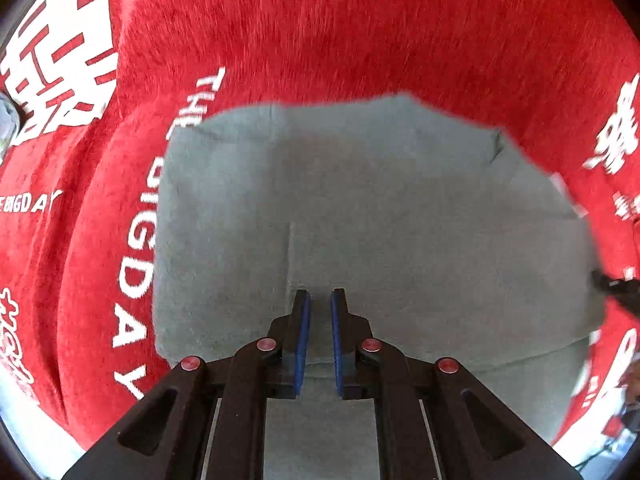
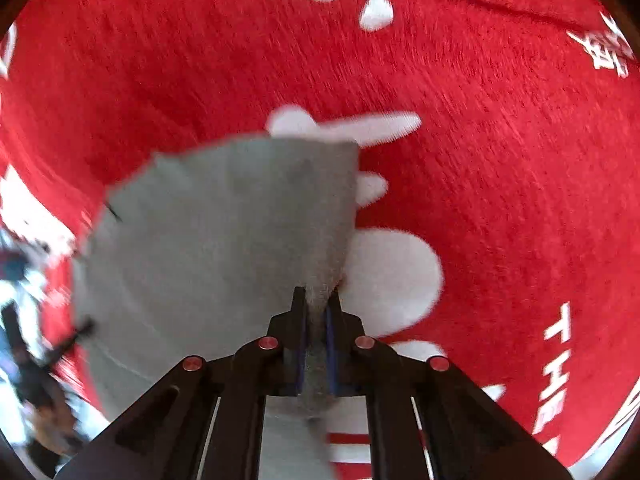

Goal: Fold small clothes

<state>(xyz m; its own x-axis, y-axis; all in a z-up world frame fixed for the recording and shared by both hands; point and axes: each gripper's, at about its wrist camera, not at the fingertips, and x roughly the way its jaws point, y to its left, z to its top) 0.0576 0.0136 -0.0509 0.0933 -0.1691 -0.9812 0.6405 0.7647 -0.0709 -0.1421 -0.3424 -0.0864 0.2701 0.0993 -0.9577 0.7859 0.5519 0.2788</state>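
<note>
Here both point steeply down; right hand-held gripper [image 2: 318,300] pinching grey cloth [image 2: 224,220]; left hand-held gripper [image 1: 320,300] clenched, empty

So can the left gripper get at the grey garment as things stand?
Probably yes: the left gripper points down at the grey garment on the red blanket, nothing between, though its jaws look nearly shut.

One grey garment [image 1: 400,208] lies here, the only piece of clothing I can count. Under it is one red cloth [image 1: 320,32] printed with white lettering. Two grippers are at work: the left gripper [image 1: 320,300] and the right gripper [image 2: 317,300], each with two fingers and two blue pads.
</note>
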